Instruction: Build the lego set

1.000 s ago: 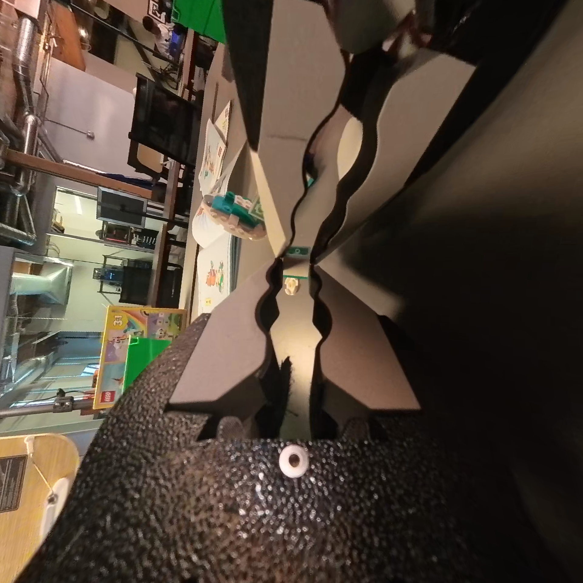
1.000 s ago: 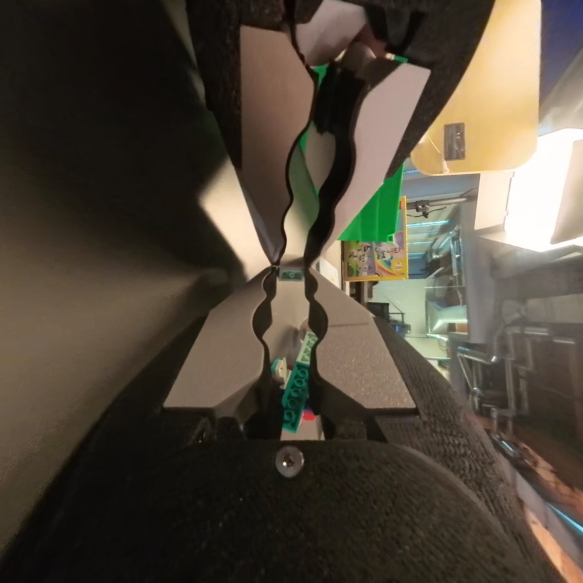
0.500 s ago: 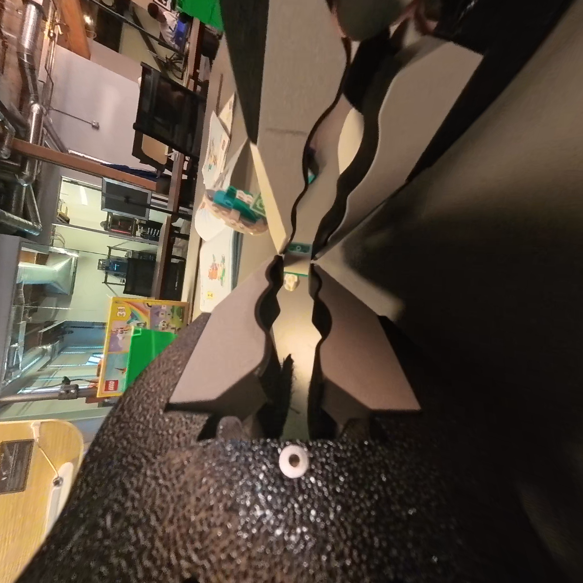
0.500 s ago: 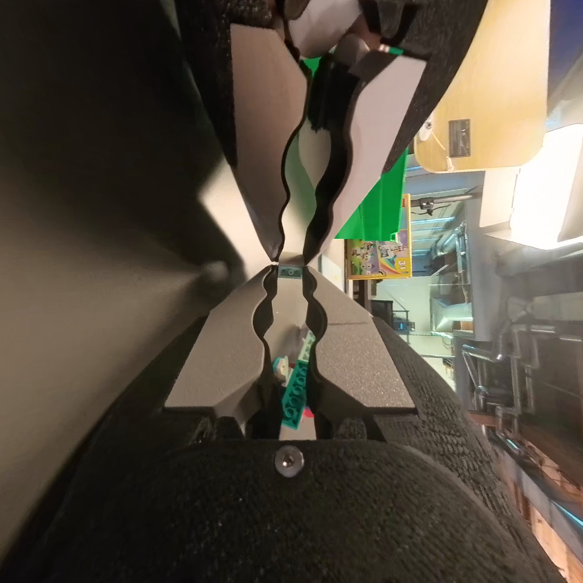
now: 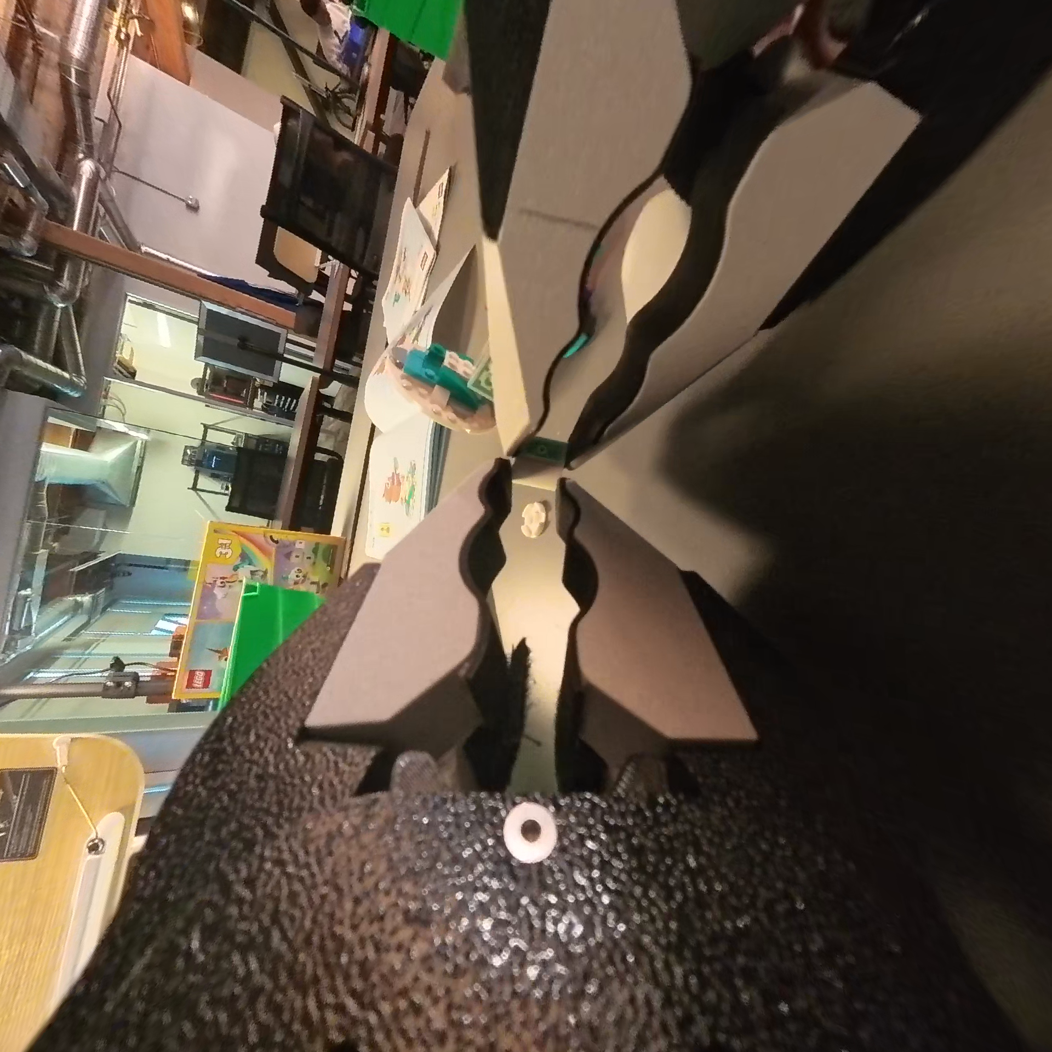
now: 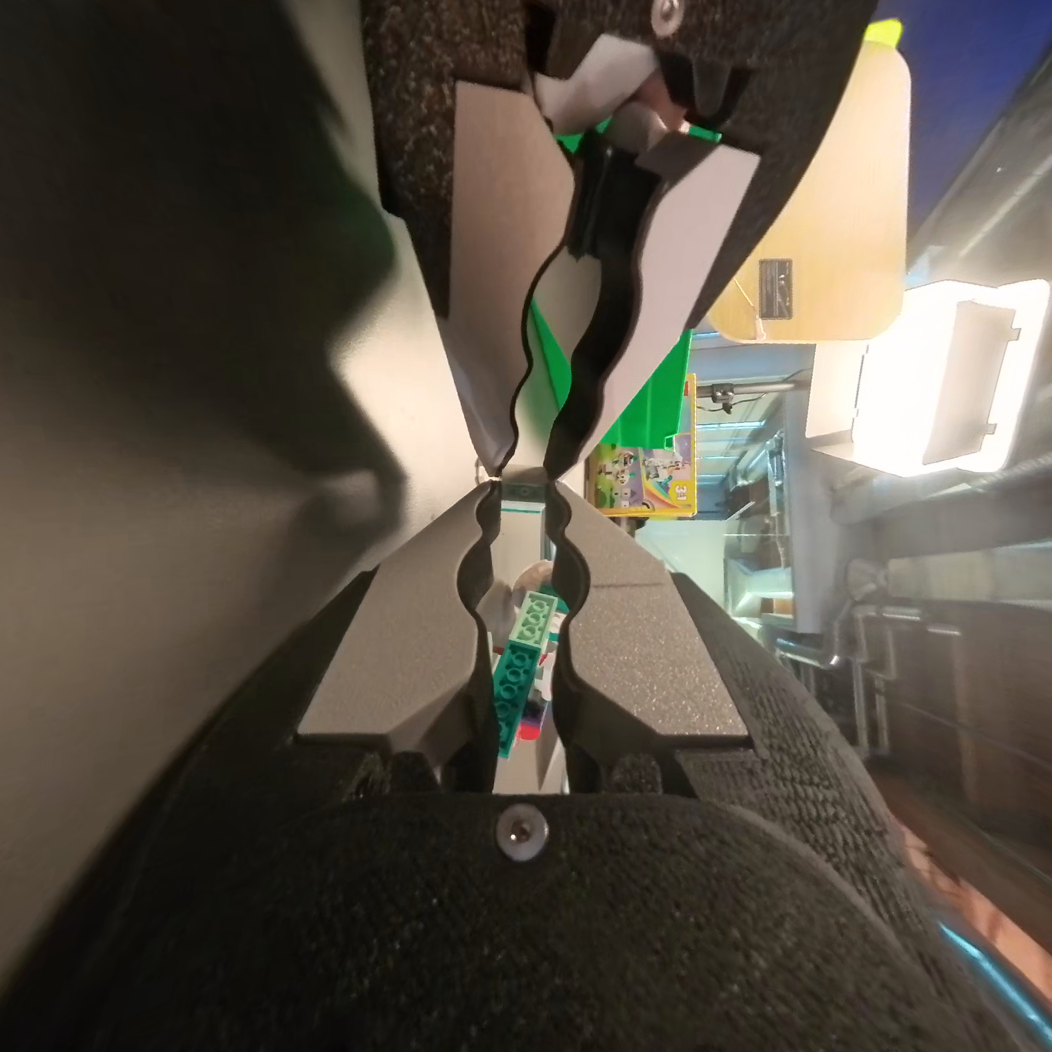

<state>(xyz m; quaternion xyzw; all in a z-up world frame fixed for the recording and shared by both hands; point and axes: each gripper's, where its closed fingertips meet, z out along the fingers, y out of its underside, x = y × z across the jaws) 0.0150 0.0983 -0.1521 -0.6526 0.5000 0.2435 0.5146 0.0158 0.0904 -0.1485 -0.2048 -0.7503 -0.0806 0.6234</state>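
Note:
My two grippers meet tip to tip above a pale table point(image 5: 854, 512). My right gripper point(image 6: 521, 487) is shut on a small dark green brick point(image 6: 521, 490). The brick also shows in the left wrist view point(image 5: 543, 450), pinched between the right gripper's tips. My left gripper point(image 5: 534, 475) is open just in front of the brick, and I see nothing pressed between its pads. A small white round piece point(image 5: 535, 519) shows between the left fingers. A brick model point(image 5: 438, 387) in teal and light green sits on a round tan plate, and shows between the right fingers point(image 6: 524, 654).
Open instruction booklets point(image 5: 398, 501) lie on the table beside the model. A yellow toy box point(image 5: 262, 603) and a green bin point(image 5: 273, 632) stand at the table's end; both also show in the right wrist view, the box point(image 6: 643, 484) and the bin point(image 6: 654, 398). Shelves and chairs stand beyond. The tips of both grippers are at nearly the same place.
Both grippers stay tip to tip with the green brick still in the right grasp. Both views have swung slightly and the background has shifted.

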